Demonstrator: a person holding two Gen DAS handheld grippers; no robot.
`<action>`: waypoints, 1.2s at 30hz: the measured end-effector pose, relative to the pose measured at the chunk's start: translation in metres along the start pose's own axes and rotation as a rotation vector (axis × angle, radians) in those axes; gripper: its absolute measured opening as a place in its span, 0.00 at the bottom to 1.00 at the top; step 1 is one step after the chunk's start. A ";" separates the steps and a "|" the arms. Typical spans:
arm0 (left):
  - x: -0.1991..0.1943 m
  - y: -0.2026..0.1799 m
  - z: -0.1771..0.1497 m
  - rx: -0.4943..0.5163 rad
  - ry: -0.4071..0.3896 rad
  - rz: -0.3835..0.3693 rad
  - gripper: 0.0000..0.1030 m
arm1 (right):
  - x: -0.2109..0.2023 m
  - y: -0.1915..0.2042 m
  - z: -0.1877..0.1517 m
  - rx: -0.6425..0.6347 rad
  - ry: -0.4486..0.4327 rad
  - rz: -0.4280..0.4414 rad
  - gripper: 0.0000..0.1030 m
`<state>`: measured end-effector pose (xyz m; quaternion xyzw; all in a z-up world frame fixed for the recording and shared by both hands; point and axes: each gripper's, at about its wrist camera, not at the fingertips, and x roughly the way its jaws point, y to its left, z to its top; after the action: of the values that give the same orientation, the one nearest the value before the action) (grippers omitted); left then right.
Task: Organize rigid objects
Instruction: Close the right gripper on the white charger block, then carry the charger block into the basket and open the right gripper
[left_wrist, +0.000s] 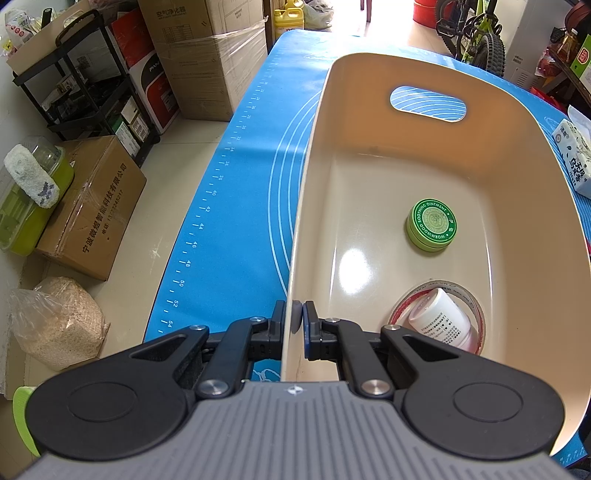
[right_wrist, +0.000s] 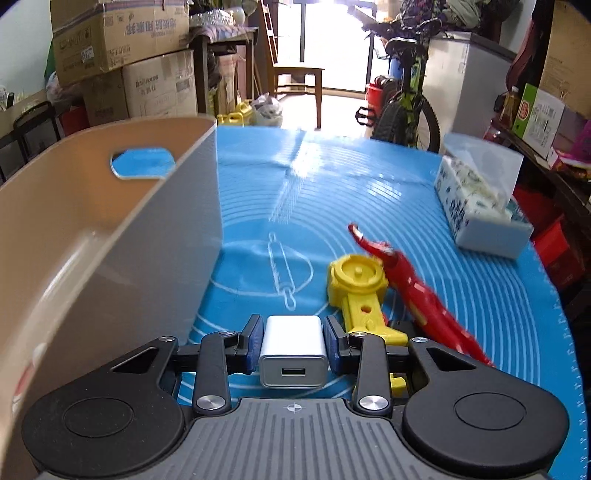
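Observation:
A beige plastic bin (left_wrist: 314, 155) stands on the blue mat (left_wrist: 236, 184). Inside lie a green ointment tin (left_wrist: 431, 225), a tape roll (left_wrist: 476, 314) and a white bottle (left_wrist: 443, 317) resting within the roll. My left gripper (left_wrist: 294, 325) is shut on the bin's left wall near its rim. My right gripper (right_wrist: 293, 341) is shut on a white USB charger (right_wrist: 293, 350), held just right of the bin (right_wrist: 110, 236). A yellow plastic toy (right_wrist: 360, 291) and a red toy figure (right_wrist: 421, 295) lie on the mat beyond it.
A tissue pack (right_wrist: 476, 210) lies at the mat's right side. Cardboard boxes (left_wrist: 92, 206), a black rack (left_wrist: 85, 81) and a bag of grain (left_wrist: 55, 325) stand on the floor left of the table. A bicycle (right_wrist: 406, 107) stands beyond the far edge.

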<state>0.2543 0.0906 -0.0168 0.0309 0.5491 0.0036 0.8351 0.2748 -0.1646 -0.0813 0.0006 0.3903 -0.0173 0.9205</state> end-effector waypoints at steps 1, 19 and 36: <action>0.000 0.000 0.000 -0.001 0.000 -0.001 0.10 | -0.001 -0.001 0.001 0.002 0.001 -0.002 0.41; 0.000 0.000 0.001 -0.001 0.001 -0.001 0.10 | -0.027 -0.007 0.015 0.008 -0.033 0.002 0.41; 0.000 0.001 0.001 -0.001 0.001 -0.001 0.10 | -0.088 0.054 0.071 -0.099 -0.178 0.144 0.41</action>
<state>0.2553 0.0910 -0.0162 0.0305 0.5495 0.0035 0.8349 0.2669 -0.1090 0.0307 -0.0186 0.3064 0.0681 0.9493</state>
